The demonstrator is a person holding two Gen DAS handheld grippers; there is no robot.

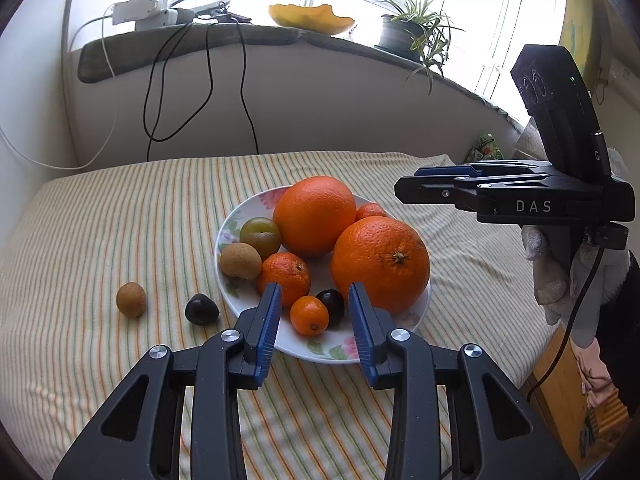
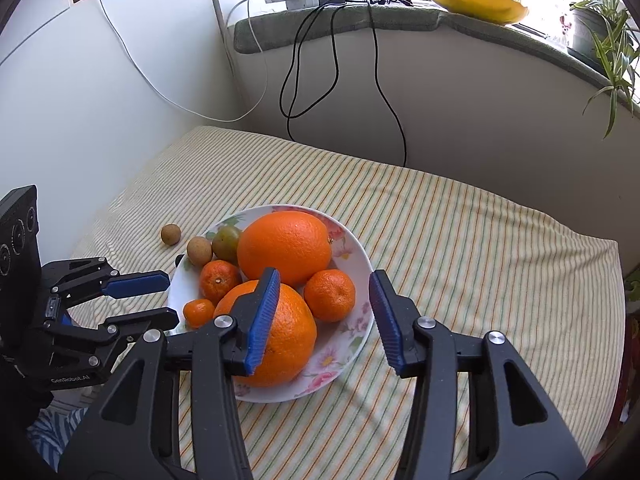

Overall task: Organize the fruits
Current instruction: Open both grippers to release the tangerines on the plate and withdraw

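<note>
A white floral plate [image 1: 244,300] [image 2: 352,248] on the striped cloth holds two big oranges [image 1: 380,262] [image 1: 314,216], small tangerines [image 1: 286,276], a kumquat [image 1: 309,315], a dark plum [image 1: 332,305], a green plum [image 1: 260,235] and a brown longan [image 1: 240,260]. Another longan [image 1: 131,299] and a dark plum [image 1: 201,309] lie on the cloth left of the plate. My left gripper [image 1: 314,300] is open and empty over the plate's near edge, around the kumquat and plum. My right gripper [image 2: 324,292] is open and empty above the plate; it also shows in the left wrist view [image 1: 408,184].
A striped cloth [image 1: 120,220] covers the table. A windowsill behind carries a power strip [image 1: 144,12], hanging cables [image 1: 208,80], a yellow bowl [image 1: 310,18] and a potted plant [image 1: 404,32]. A wall stands at the left.
</note>
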